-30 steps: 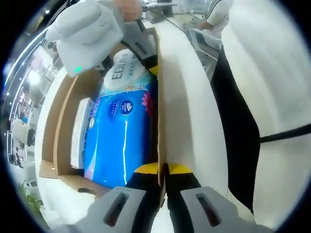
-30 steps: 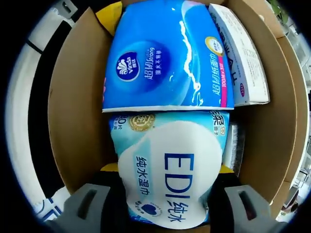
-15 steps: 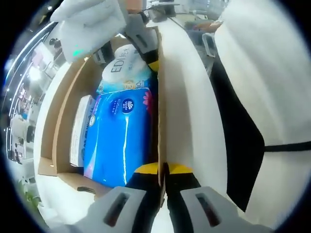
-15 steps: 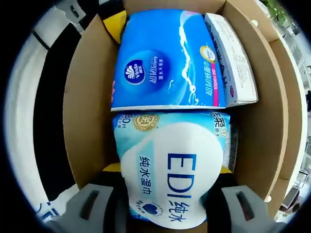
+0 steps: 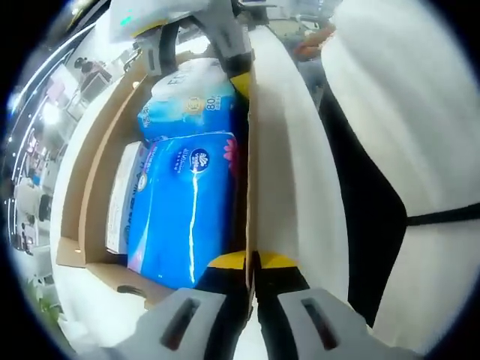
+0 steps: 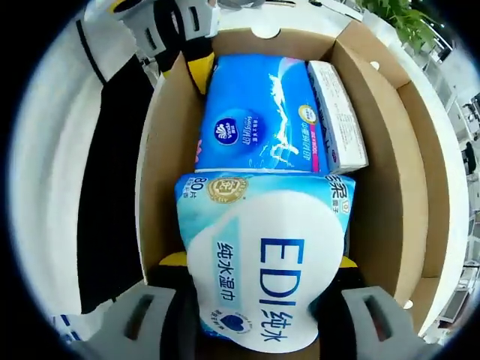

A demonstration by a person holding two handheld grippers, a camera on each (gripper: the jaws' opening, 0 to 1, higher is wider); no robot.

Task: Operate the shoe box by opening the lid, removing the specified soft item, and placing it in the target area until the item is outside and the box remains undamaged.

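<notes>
In the right gripper view, a white and light-blue soft pack of wet wipes marked "EDI" (image 6: 262, 262) is seen clamped between the two jaws of the right gripper (image 6: 259, 330), w/ the yellow-tipped jaws pressed on both sides of the pack; the gripper is closed only as far as the pack's width. The pack is held at the near end of the open brown cardboard shoe box (image 6: 382, 150), its lower part between the box walls; whether it is touching the box bottom cannot be told. Just beyond it, a blue plastic pack of Vinda tissues (image 6: 259, 112) is lying flat in the box, and beside that, along the box wall, a narrow white carton w/ small print (image 6: 337, 116) is placed. The left gripper (image 6: 196, 52) is seen at the far corner of the box, w/ a yellow tip at the side wall. In the left gripper view, the left gripper (image 5: 251, 270) is closed on the thin edge of the box's side wall (image 5: 250, 150), both yellow tips touching the cardboard from the two sides. The blue tissue pack (image 5: 187, 202) and the wet wipes pack (image 5: 191, 97) are seen inside, and the right gripper (image 5: 199, 45) is gripping the wipes at the far end. The box is standing on a white tabletop (image 5: 292, 150).
</notes>
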